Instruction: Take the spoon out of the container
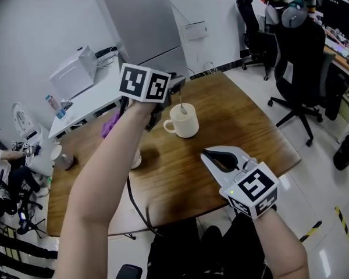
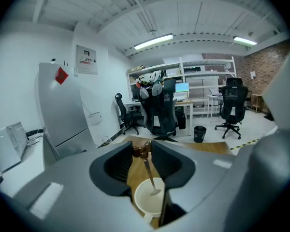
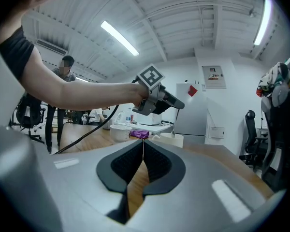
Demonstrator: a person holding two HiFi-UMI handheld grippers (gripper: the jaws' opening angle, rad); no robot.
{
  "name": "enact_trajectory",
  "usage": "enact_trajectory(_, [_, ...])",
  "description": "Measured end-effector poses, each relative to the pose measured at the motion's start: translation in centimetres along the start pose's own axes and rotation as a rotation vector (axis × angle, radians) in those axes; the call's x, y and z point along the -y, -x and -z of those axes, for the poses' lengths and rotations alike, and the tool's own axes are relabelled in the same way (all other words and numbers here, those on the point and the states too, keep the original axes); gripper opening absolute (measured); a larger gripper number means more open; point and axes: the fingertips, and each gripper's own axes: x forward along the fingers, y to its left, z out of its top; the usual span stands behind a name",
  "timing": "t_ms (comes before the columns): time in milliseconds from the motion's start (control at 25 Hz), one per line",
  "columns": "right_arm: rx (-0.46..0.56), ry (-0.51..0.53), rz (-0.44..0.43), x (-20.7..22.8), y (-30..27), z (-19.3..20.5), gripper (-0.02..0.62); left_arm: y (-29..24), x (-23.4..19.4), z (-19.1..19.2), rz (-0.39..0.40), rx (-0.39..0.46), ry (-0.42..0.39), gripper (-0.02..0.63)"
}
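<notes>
The fingers (image 2: 117, 164) of the left gripper (image 2: 141, 151) are closed on the brown end of the spoon (image 2: 148, 172). The spoon is hung nearly upright, with its bowl at the mouth of the white mug (image 1: 185, 125) on the desk (image 1: 244, 127). The fingers (image 3: 158, 164) of the right gripper (image 3: 142, 146) are pressed together with nothing between them. That gripper is held at 5 o'clock from the mug, well apart.

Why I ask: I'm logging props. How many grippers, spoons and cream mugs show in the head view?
grippers: 2 (left gripper, right gripper)
spoon: 1
cream mug: 1
total: 4
</notes>
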Motion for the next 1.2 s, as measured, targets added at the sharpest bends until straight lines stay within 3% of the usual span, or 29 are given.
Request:
enact_trajectory(400, [0.002, 0.01, -0.008, -1.1, -0.4, -0.2, 0.005, 8.9, 1.0, -2.2, 0.055, 0.128, 0.011, 0.132])
enact_trajectory(560, [0.0, 0.013, -0.027, -2.1, -1.1, -0.3, 0.005, 13.2, 2.0, -1.9, 0.07, 0.141, -0.024, 0.132])
enact_trajectory(760, [0.0, 0.02, -0.057, -3.5, -2.2, -0.6, 0.005, 17.2, 3.4, 0.7, 0.072, 0.1, -0.077, 0.132])
enact_trajectory(920, [-0.005, 0.031, -0.085, -4.7, -3.0, -0.8, 0.005, 19.4, 4.0, 4.0, 0.069, 0.062, -0.075, 0.132])
enact_trajectory(1200, [-0.006, 0.051, -0.132, -7.0, -4.6, -1.3, 0.005, 21.5, 4.4, 10.7, 0.057, -0.075, -0.092, 0.132])
